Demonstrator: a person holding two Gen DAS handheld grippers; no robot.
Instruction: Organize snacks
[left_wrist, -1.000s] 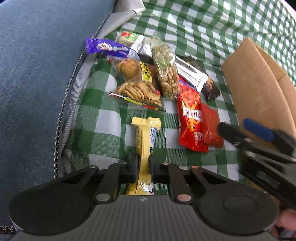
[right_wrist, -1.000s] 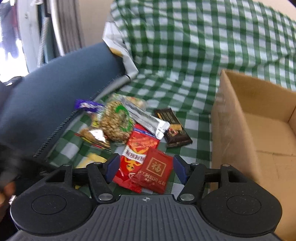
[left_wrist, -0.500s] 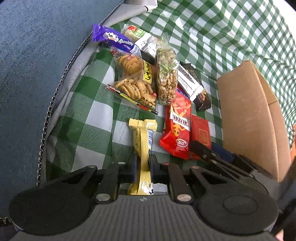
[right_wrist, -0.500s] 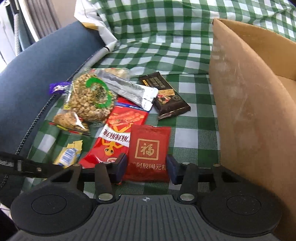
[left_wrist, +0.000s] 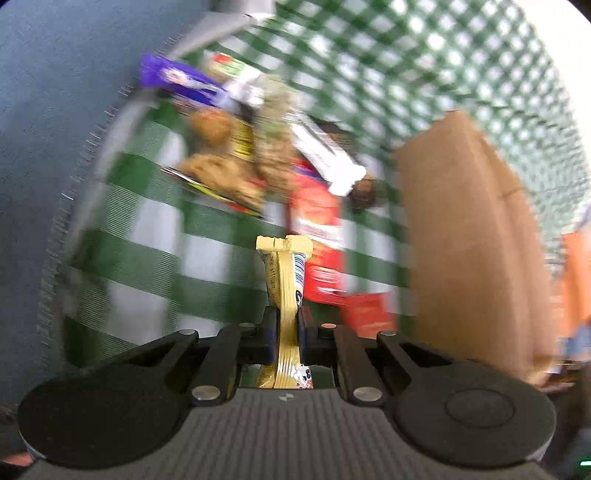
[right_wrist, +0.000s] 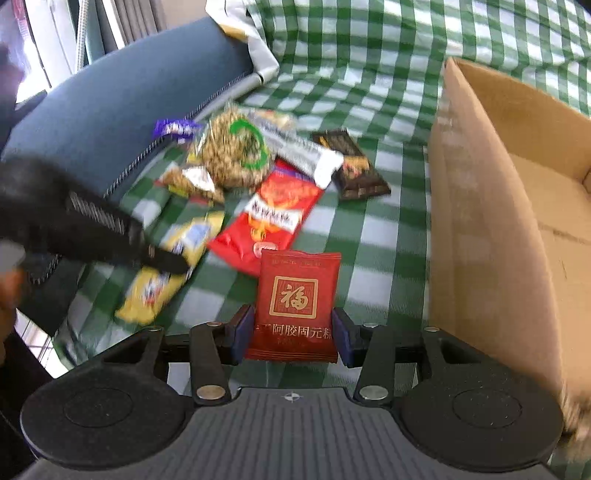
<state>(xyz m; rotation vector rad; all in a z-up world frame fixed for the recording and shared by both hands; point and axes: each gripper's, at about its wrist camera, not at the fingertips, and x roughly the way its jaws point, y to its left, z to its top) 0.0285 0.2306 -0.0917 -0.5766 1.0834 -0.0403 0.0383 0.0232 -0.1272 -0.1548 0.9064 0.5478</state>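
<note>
Two packets were in my grip at once. My left gripper (left_wrist: 284, 334) was clenched on the yellow bar (left_wrist: 283, 280), pinched near its lower end with most of its length standing free above the pads, and the left view was smeared with motion. My right gripper (right_wrist: 291, 338) had its jaws drawn in against both edges of the red sachet (right_wrist: 295, 295), which looked held flat between them; those jaws had closed in during the last second.

Risks noted. The bar, held so low, could swing or slip out on a quick move. The sachet was gripped only by its soft edges and could buckle and drop. The box (right_wrist: 480, 229) stood just beside the right gripper, and its near wall could catch the sachet on the way over. The remaining snack pile (right_wrist: 258, 166) lay on the checked cloth (right_wrist: 369, 92) and a low pass could scatter it.
</note>
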